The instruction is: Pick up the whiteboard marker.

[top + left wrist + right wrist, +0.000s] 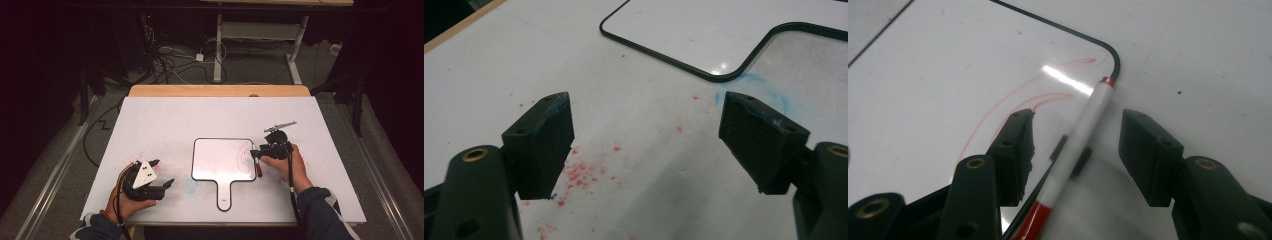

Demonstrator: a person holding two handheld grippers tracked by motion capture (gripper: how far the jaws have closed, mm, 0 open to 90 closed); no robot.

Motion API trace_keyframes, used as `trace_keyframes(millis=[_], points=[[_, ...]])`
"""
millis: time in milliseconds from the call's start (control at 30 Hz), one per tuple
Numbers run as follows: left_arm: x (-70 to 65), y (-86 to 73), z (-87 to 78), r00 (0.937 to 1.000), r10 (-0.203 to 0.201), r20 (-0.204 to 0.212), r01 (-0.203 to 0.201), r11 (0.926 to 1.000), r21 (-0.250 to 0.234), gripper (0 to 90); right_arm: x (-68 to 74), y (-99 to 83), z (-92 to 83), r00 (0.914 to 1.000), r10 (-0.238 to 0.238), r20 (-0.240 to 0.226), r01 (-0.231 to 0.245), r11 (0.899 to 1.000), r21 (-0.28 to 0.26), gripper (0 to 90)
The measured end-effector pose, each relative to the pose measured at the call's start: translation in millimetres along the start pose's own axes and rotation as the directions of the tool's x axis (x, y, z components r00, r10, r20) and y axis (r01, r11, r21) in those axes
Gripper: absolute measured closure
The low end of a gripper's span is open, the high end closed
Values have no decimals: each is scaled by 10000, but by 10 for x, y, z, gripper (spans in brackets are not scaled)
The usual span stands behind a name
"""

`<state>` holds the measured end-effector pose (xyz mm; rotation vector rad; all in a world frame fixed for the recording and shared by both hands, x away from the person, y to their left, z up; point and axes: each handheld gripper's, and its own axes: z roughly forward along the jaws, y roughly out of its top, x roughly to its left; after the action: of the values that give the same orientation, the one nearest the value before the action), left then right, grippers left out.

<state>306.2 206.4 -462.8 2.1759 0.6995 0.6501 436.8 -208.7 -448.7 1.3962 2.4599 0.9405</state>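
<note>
A wide white bench (165, 125) with a pale wooden far edge carries a white paddle-shaped writing board with a black rim and short handle (220, 160) near its middle. Faint red curved strokes (1013, 95) mark the board's right part, red specks (579, 175) dot the bench by the left gripper (161, 172), and a blue smear (764, 92) lies beside the board's near-left corner. The left gripper's fingers (544, 142) stand spread wide over bare bench. The right gripper (1075, 150) straddles a white marker pen with red ends (1083, 135) lying along the board's right rim; its fingers (1148, 150) stand apart on either side of the pen, not pressing it. Behind the bench, dark floor holds cables and a white desk frame (260, 45).
</note>
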Motion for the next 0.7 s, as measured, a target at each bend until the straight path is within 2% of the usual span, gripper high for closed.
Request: trace_keyframes(millis=[200,300,467,500,567,633,700], points=[[-6,-1,10,10000,39,79,-40,10000,61,209,-70,65,132,9990,441,107,-445,9983,380,547],[-4,-1,15,9999,31,131,-32,10000,67,208,-78,78,141,9987,487,120,-492,9980,404,569],[-12,4,31,9998,88,189,-90,9999,124,209,-56,84,151,9996,275,27,-276,9984,486,634],[-14,4,36,9997,85,233,-88,9998,150,209,-27,88,159,9999,113,36,-115,9986,526,677],[-14,4,39,9997,94,231,-98,9998,172,208,-9,94,163,9998,54,-198,-42,9982,592,707],[-21,2,46,9995,20,305,-27,9997,241,209,6,100,165,9999,12,-109,-5,9982,594,717],[-19,5,48,9996,127,254,-133,9997,226,209,13,108,161,10000,-77,34,75,9982,591,761]])
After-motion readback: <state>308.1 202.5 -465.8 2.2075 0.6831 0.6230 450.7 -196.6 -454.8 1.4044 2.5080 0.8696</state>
